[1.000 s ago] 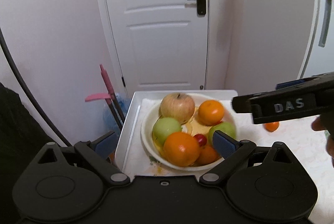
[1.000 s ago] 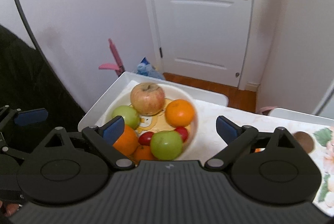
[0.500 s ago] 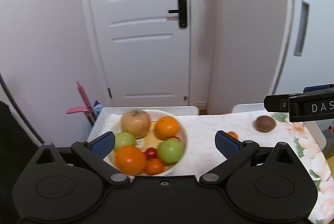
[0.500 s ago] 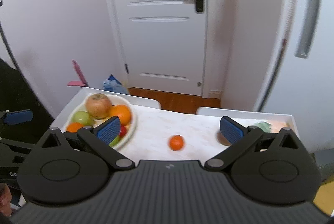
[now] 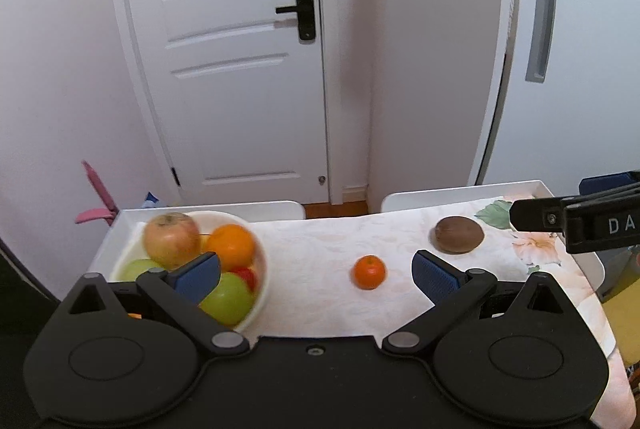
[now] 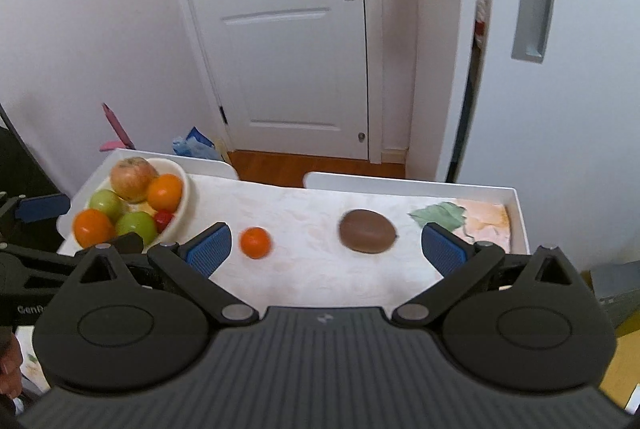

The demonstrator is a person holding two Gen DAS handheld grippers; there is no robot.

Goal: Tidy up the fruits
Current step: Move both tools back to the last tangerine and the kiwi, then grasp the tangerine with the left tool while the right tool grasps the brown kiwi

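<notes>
Round white ceramic bowl (image 5: 262, 261) lower left is half hidden behind the left gripper (image 5: 316, 275); both it and the right gripper (image 6: 326, 245) are spread wide, empty, with textured blue pads.

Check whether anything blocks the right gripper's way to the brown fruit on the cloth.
Nothing visible does. The right gripper is open, and only bare cloth lies before the brown fruit; the small orange sits off to its left.

The white ceramic fruit bowl (image 5: 262, 261) is partly hidden behind the left tongs (image 5: 316, 275). The black right tongs (image 5: 576, 225) are cut off by the picture's edge, their lettering incomplete.
</notes>
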